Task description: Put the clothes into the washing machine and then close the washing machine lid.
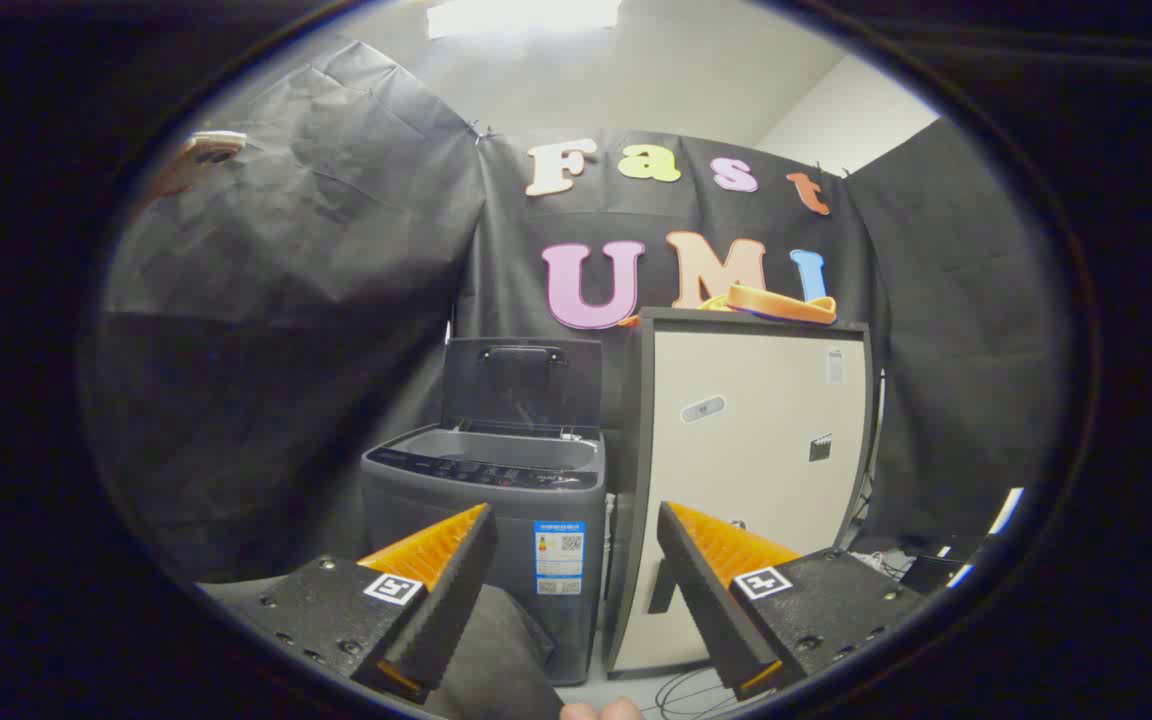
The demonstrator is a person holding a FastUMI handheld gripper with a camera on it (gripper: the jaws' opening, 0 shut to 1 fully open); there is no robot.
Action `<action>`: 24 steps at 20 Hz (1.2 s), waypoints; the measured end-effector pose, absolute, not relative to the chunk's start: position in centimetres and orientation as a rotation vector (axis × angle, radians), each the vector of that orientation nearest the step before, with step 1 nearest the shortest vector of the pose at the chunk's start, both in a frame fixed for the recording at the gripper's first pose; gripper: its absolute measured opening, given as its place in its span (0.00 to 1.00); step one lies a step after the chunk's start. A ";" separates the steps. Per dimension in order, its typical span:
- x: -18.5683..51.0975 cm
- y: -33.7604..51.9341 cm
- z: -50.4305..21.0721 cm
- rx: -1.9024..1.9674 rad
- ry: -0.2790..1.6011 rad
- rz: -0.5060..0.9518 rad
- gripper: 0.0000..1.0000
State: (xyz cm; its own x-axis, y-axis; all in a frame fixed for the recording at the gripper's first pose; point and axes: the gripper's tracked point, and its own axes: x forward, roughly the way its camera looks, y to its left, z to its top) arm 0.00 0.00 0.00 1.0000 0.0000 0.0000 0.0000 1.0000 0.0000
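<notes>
- Beyond the two fingers, on the far side of the booth, stands the washing machine (488, 520) with its lid (523, 382) raised upright behind the tub opening.
- The hand-held gripper (574, 560) is wide open and holds nothing; its fingers frame the front of the machine and the pale cabinet (756, 440) just to the right of it.
- A dark grey fabric (496, 650) lies low and near, beside the left finger. I judge this to be the clothes, but it is too dark to be sure.
- The step in hand seems to be the pick-up, so the fingers should come down over a raised fold of the cloth, one finger on each side, and close firmly before lifting.
- A grasp near the middle of the garment is better, so that no long end hangs and catches on the rim of the tub.
- For the drop, I would carry the cloth above the control panel (481, 470) and release only when it is over the opening.
- An orange band (781, 303) lies on top of the cabinet and cables (696, 690) lie on the floor; neither belongs to the task.
</notes>
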 end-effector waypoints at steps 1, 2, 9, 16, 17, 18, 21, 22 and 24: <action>0.0 0.0 0.1 0.000 -0.001 0.001 0.97; 0.0 0.0 0.1 -0.001 -0.003 0.000 0.97; 0.0 0.0 0.3 -0.004 -0.009 -0.001 0.97; 0.0 -0.1 0.3 -0.004 -0.010 -0.003 0.97; 0.0 -0.1 0.3 -0.005 -0.011 -0.002 0.97; -0.1 -0.2 0.3 -0.005 -0.012 -0.002 0.97; -0.1 -0.2 0.3 -0.006 -0.013 -0.004 0.97; -0.1 -0.2 0.4 -0.006 -0.013 -0.004 0.97; -0.1 -0.2 0.4 -0.005 -0.015 -0.005 0.97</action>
State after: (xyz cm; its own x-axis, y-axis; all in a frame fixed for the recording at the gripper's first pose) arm -0.06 -0.19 0.43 0.9999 -0.0052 0.0152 0.0053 1.0000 -0.0054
